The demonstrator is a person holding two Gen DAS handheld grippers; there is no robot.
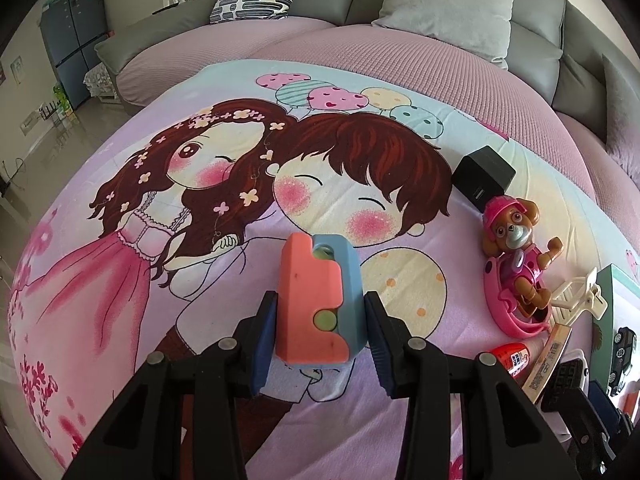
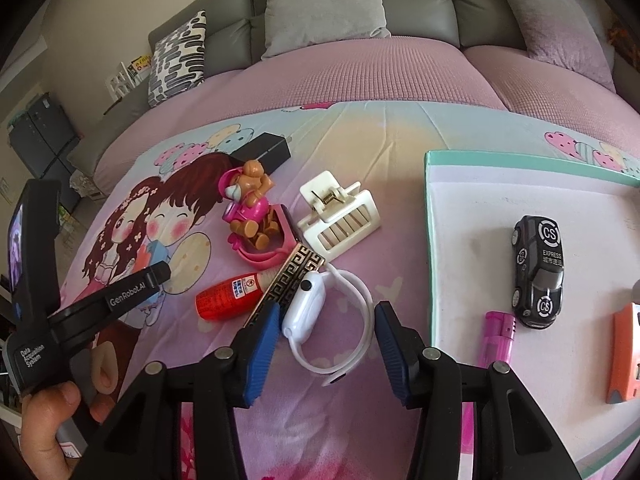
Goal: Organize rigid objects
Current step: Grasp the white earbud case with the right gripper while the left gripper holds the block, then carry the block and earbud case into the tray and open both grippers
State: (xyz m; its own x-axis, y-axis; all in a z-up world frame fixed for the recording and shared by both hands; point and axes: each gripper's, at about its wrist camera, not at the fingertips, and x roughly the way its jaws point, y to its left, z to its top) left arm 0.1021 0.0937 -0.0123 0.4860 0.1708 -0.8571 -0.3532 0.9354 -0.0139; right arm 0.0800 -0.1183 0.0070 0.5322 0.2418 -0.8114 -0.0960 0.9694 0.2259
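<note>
We see a grey sofa (image 2: 420,8) behind — a patterned cushion (image 2: 178,56) leaning on it — and a cartoon-printed sheet (image 1: 168,216) spread out below.

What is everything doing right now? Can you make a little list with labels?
surface: cartoon blanket
left gripper: shut on the orange and blue block
right gripper: open, the white watch between its fingers, not gripped
tray: holds a black toy car, a pink tube and an orange item
loose on blanket: puppy toy, white clip, red bottle, black box
</note>
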